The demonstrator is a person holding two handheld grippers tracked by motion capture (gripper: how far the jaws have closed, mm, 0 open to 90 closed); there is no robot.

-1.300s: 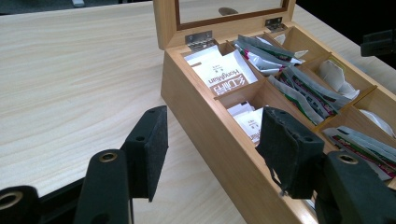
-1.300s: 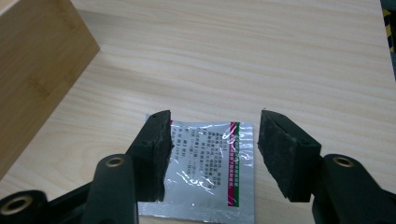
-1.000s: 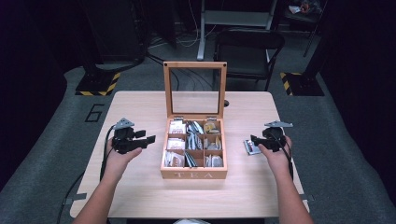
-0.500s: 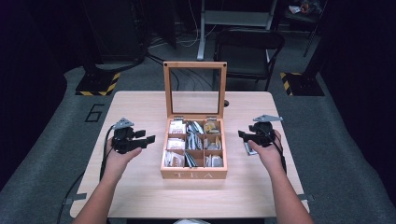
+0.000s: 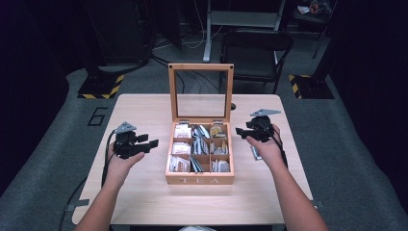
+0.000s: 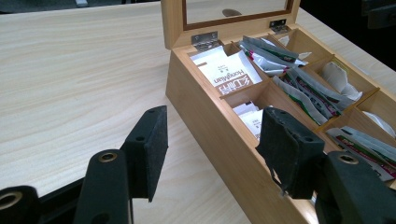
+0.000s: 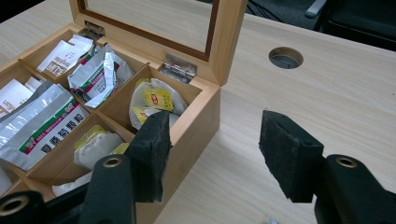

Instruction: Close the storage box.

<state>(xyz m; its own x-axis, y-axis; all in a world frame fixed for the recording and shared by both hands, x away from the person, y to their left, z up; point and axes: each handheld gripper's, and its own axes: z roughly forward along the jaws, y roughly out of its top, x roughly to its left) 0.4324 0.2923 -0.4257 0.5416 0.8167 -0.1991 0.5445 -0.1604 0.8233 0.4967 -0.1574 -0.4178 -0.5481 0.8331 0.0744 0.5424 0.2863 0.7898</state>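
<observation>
The left gripper [image 5: 153,143] hangs over the table [image 5: 139,110] with its jaws apart and nothing between them; in the left gripper view its pads stand either side of the near edge of the tea box [image 6: 212,119], one over bare wood, the other over the box's nearest compartment. Just past that pad lie white packets [image 6: 228,74], and farther along, foil sachets [image 6: 303,91] fill the middle compartments. The right gripper [image 5: 239,132] is held above the opposite side of the box, its jaws also apart and empty, though they have just been closing a little. In the right gripper view one pad sits over the box's corner compartment, right above a yellow-labelled tea bag [image 7: 156,100], while the other hangs over open tabletop. Beyond the first pad are green-and-silver sachets [image 7: 98,72]; beyond both, the glass lid [image 7: 154,21] stands upright on its hinges, and a round cable hole [image 7: 286,57] lies farther off. Behind the right hand, a small packet [image 5: 255,152] rests on the table.
</observation>
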